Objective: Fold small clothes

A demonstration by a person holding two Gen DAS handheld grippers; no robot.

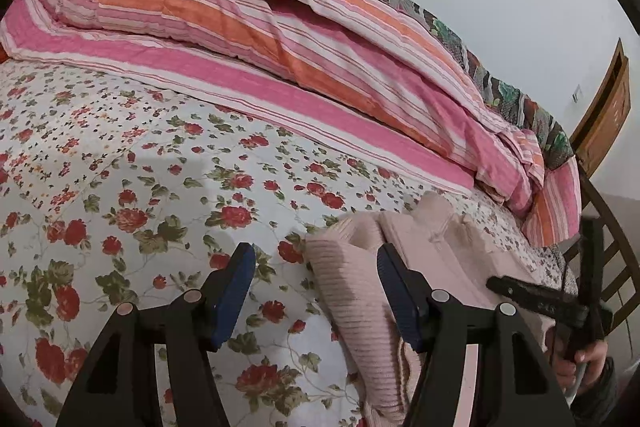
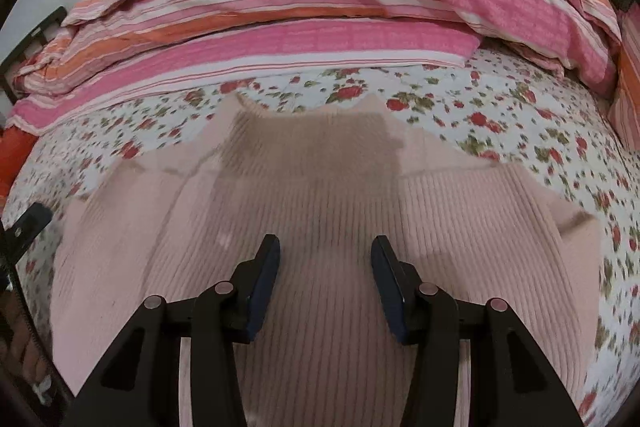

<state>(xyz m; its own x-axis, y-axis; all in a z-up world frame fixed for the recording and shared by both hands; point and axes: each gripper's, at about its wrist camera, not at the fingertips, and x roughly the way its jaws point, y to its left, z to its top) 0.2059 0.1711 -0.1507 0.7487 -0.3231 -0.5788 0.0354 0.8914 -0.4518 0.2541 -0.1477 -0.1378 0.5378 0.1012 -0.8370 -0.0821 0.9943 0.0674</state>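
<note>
Pink sweater [image 2: 320, 211] beneath parted jaws

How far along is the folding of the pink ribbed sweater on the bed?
Done: the sweater lies on the floral sheet, apparently with one side turned in. In hand: nothing; the left gripper and right gripper fingers stand apart, empty. Left: the remaining folds.
</note>
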